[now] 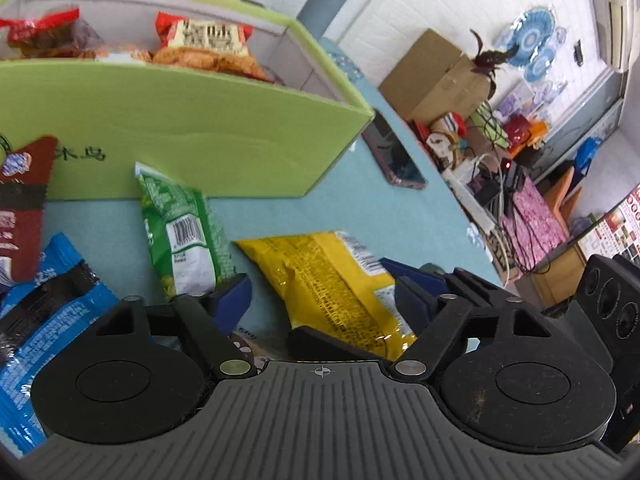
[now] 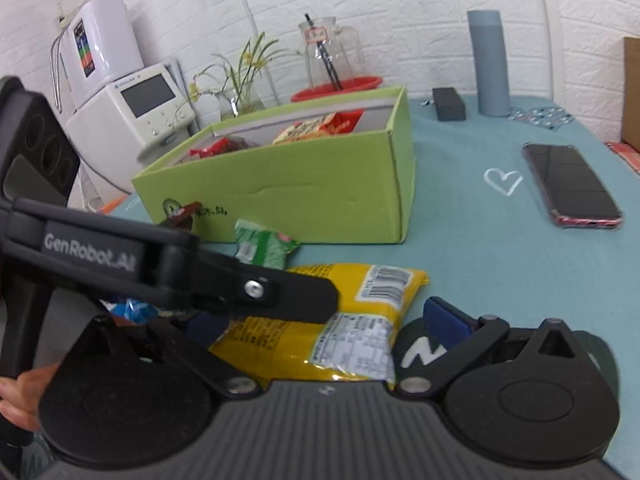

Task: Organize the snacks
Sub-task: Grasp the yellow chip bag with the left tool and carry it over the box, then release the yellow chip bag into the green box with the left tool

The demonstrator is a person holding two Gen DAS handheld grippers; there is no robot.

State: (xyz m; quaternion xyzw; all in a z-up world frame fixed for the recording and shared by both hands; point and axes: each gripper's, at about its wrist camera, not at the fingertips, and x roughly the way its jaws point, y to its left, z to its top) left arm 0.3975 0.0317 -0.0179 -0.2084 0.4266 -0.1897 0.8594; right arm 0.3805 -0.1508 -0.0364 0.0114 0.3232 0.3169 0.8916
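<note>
**Snack packets lie before an open green box on a blue table**

Snack packets crowd the near edge of a pale blue tablecloth (image 2: 480,240), where a person works with a two-finger tool in each hand. Nearest, a yellow packet (image 1: 332,280) lies flat between the blue-padded fingers of the left gripper (image 1: 320,292), whose jaws stand apart with the pads clear of the wrapper. The right gripper (image 2: 320,320) also straddles the yellow packet, its one visible blue pad off the bag and its other finger hidden behind the left tool's black arm, so its jaws read as spread and holding nothing. A bare hand (image 2: 20,396) shows at the lower left of the right wrist view.

Just beyond, a green packet (image 1: 180,232) lies beside the yellow one, its top end close to the box's front wall. To its left are a blue packet (image 1: 44,320) and a dark red packet (image 1: 24,200).

Behind them stands the green cardboard box (image 1: 180,128), open at the top, with red-and-orange snack bags (image 1: 204,46) already inside. A dark phone (image 2: 572,184) lies well to the box's right. Farther back a red basin (image 2: 340,86), a glass jug (image 2: 332,56) and a grey cylinder (image 2: 490,64) stand near the white brick wall.
</note>
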